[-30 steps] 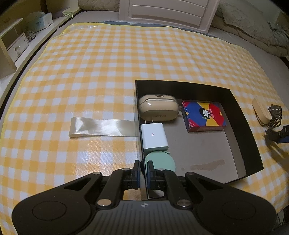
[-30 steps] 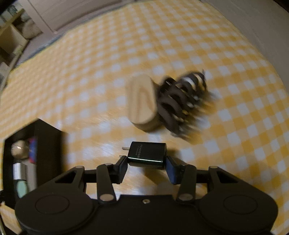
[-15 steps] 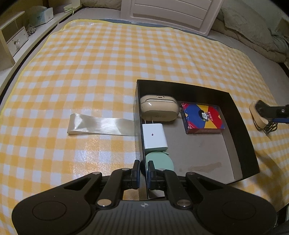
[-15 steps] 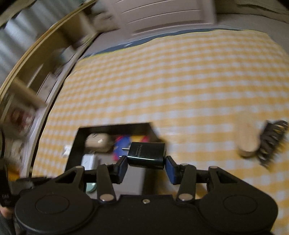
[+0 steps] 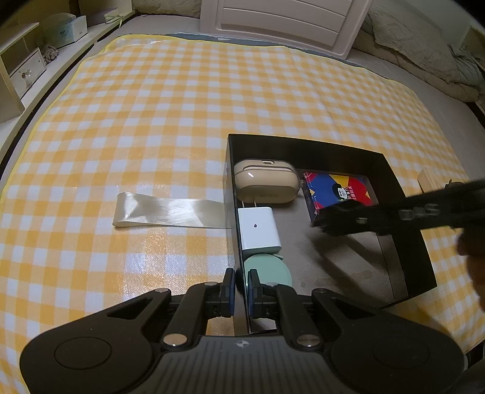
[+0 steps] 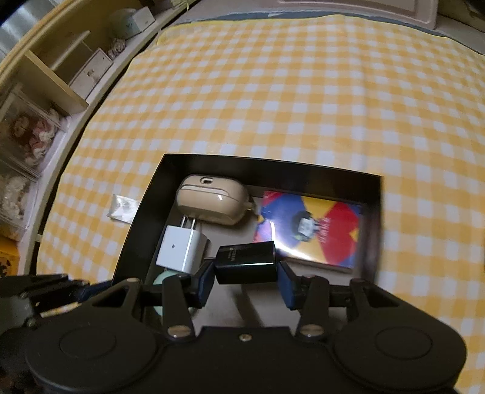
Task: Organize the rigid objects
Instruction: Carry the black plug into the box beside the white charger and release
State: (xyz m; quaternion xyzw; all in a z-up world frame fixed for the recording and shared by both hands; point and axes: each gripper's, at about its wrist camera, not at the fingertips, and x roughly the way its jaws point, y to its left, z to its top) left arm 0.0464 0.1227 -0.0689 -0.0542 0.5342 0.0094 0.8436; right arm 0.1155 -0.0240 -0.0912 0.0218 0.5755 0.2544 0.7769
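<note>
A black box [image 5: 303, 148] lies on the yellow checked cloth. In it are a beige case [image 5: 265, 181], a white charger [image 5: 257, 230], a green round disc [image 5: 268, 271] and a colourful card pack [image 5: 336, 189]. My left gripper [image 5: 240, 291] is shut on the box's left wall near its front corner. My right gripper [image 6: 245, 272] is shut on a black charger [image 6: 245, 262] and hangs over the box floor [image 6: 242, 306], between the white charger [image 6: 182, 250] and the card pack [image 6: 309, 230]. In the left wrist view it shows as a blurred dark bar [image 5: 363, 216].
A clear plastic strip [image 5: 169, 209] lies on the cloth left of the box. A wooden piece [image 5: 427, 180] sits past the box's right wall. Shelves with small items [image 6: 45, 75] stand along the left; white furniture [image 5: 285, 21] and bedding [image 5: 424, 54] are at the back.
My right gripper has carried the black charger leftwards, from beside the wooden piece to above the inside of the box. The left gripper has kept its hold on the box wall.
</note>
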